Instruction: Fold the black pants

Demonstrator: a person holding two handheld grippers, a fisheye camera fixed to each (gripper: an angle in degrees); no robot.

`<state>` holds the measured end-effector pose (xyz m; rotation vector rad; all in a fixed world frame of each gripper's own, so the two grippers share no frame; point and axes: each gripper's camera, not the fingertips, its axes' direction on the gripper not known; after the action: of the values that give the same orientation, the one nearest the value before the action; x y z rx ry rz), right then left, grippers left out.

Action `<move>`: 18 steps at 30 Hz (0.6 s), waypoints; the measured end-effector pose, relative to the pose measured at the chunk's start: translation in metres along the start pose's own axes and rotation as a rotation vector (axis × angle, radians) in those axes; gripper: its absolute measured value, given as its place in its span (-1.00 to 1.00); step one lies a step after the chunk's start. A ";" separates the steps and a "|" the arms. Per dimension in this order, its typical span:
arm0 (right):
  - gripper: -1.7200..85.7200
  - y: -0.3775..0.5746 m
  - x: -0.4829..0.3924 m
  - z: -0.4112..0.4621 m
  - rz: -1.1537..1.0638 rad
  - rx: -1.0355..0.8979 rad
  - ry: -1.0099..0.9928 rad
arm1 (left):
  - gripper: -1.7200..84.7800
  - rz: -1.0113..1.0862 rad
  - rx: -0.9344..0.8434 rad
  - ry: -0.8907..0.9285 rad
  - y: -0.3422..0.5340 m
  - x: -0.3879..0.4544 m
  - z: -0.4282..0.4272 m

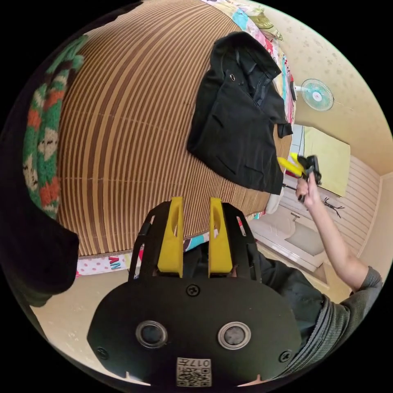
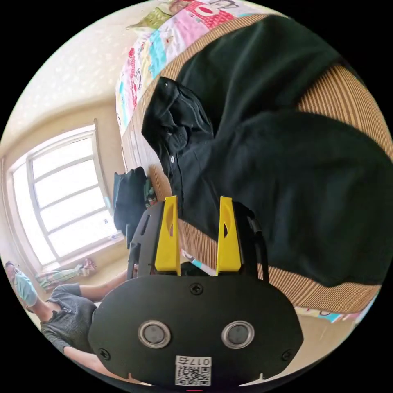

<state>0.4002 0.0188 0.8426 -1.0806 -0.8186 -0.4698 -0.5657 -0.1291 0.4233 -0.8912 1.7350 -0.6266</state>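
Black pants (image 1: 237, 118) lying in a heap on the striped mat (image 1: 131, 123), long way running off from the right gripper (image 2: 197, 213), close and jaws apart on nothing, with the left gripper (image 1: 195, 213) farther back, also apart.

Pants (image 1: 239, 118) folded on mat (image 1: 135, 135) – mat on bed; knit garment (image 1: 43, 139) at opposite mat edge.
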 end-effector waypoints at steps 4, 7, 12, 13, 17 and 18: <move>-0.65 -0.077 -0.024 -0.027 -0.051 0.141 0.009 | -0.73 0.014 -0.056 -0.012 0.045 -0.006 0.002; -0.68 -0.104 -0.014 -0.041 -0.025 0.308 -0.106 | -0.73 -0.052 -0.114 0.066 0.087 -0.031 0.010; -0.88 -0.108 0.054 -0.008 0.222 0.443 -0.354 | -0.73 -0.147 -0.117 0.147 0.134 -0.064 0.013; -0.89 -0.108 0.059 0.000 0.239 0.434 -0.381 | -0.73 -0.148 -0.107 0.140 0.138 -0.066 0.010; -0.94 -0.108 0.033 0.068 0.040 0.197 -0.392 | -0.72 -0.125 -0.041 0.143 0.131 -0.064 0.000; -0.94 -0.106 0.013 0.097 -0.026 0.034 -0.275 | -0.70 -0.103 -0.027 0.132 0.122 -0.059 -0.001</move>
<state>0.3009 0.0631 0.9367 -1.1188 -1.0793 -0.3313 -0.5884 -0.0097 0.3632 -0.9813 1.8275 -0.7464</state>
